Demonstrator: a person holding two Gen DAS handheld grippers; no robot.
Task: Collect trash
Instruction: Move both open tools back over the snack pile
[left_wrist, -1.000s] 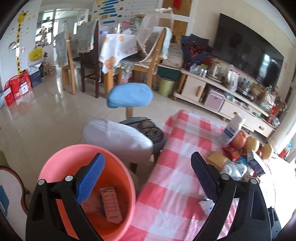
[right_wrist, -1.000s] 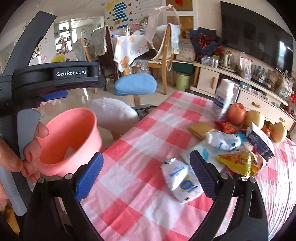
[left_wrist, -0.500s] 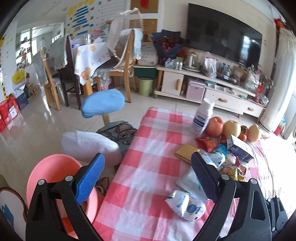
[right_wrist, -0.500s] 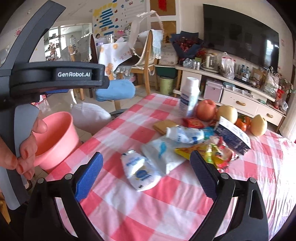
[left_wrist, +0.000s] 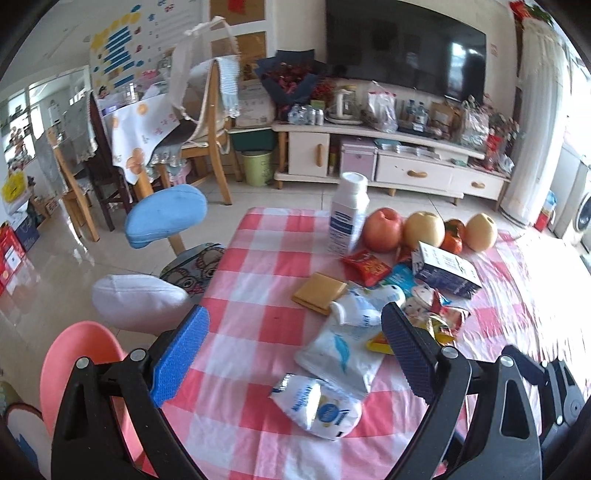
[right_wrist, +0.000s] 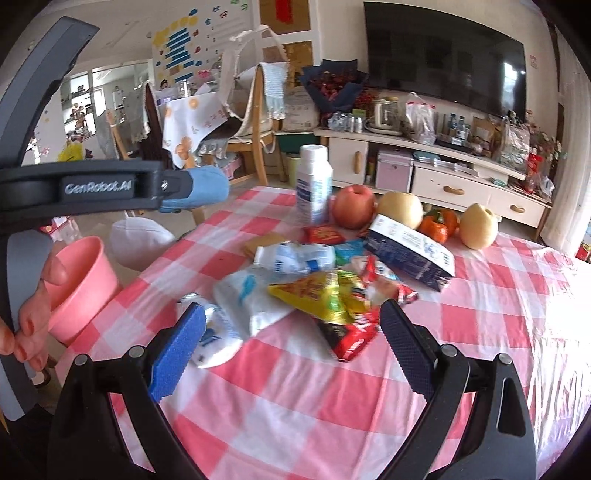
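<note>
Trash wrappers (left_wrist: 347, 343) lie in a loose heap on my checked worktop (left_wrist: 258, 258), between its near edge and a row of fruit. Nearest my left gripper (left_wrist: 291, 350) is a small white pouch with a blue round mark (left_wrist: 317, 406), just beside a larger white packet (left_wrist: 340, 354). Seen from the right wrist, a yellow snack bag (right_wrist: 317, 295) overlaps a red wrapper (right_wrist: 351, 336), which sits between the fingers of my right gripper (right_wrist: 291, 347). Both grippers hover with jaws spread wide, holding nothing. A dark blue carton (right_wrist: 410, 254) lies tilted behind the heap; a white bottle (left_wrist: 349, 214) stands upright beside a red apple (left_wrist: 382, 229). A pink bucket (left_wrist: 77, 369) stands off the worktop's left edge, below my left gripper. My left hand (right_wrist: 33, 314) grips that gripper's handle in the right-wrist view.
</note>
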